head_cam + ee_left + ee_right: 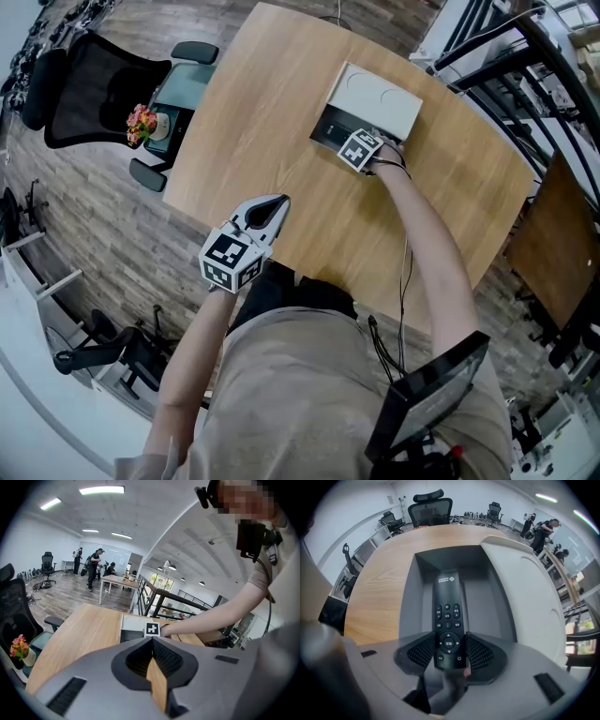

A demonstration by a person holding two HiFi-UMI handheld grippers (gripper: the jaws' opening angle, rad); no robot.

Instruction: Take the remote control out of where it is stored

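Right gripper (449, 651) points down into the open grey compartment (487, 597) of a white storage box (375, 98) on the wooden table (281, 112). The black remote control (446, 620) lies lengthwise in the compartment, buttons up. Its lower end sits between the jaws, and both pads rest against its sides at a middling width. The white lid (525, 588) lies beside the compartment. Left gripper (267, 214) hovers over the near table edge, well apart from the box, jaws closed tip to tip and empty. Office chair (94, 89) stands beyond the far side
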